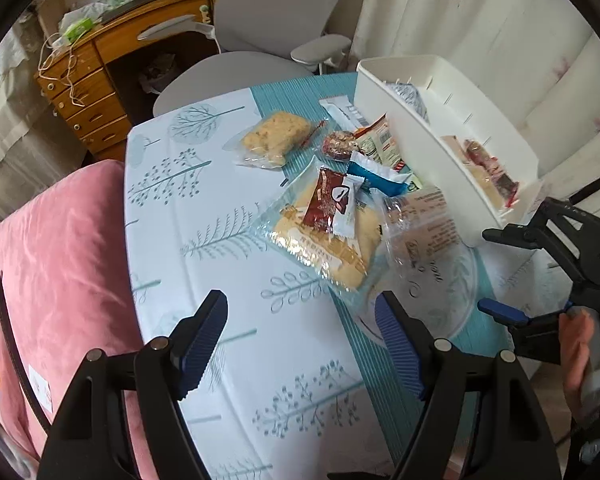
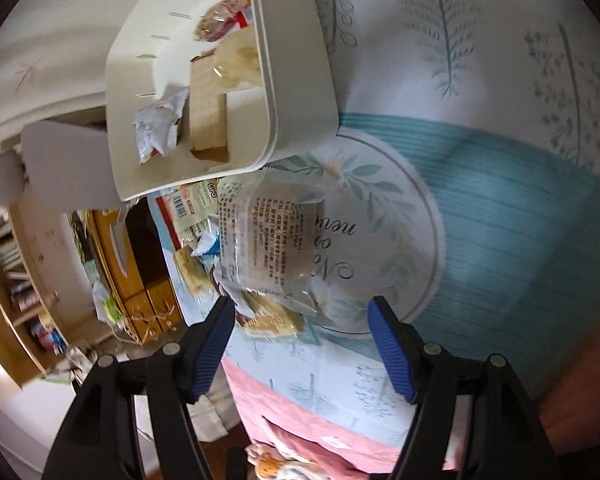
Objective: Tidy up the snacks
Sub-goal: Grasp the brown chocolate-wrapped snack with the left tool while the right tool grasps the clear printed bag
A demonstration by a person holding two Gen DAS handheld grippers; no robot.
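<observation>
- A tablecloth [image 1: 204, 240] printed with trees and crossed by a teal band is spread over the table.
- A grey office chair [image 1: 260, 28] is drawn up at the far edge.
- A wooden desk [image 1: 96, 76] with drawers is seen behind it.
- A pink cushion [image 1: 64, 264] is set beside the table.
- Pale flowered curtains [image 1: 500, 20] are hung at the right.

Snacks spread on the table beside a bin

In the left wrist view the table [image 1: 204, 240] fills the middle of the frame. The bin [image 1: 384, 92] stands at the upper right, with some packets inside it. A heap of snacks [image 1: 340, 200] lies just left of the bin. One biscuit packet [image 1: 274, 140] lies apart, to the upper left of the heap. A chair [image 1: 260, 40] stands behind the table at the top, and a cushion [image 1: 60, 260] is at the left.
</observation>
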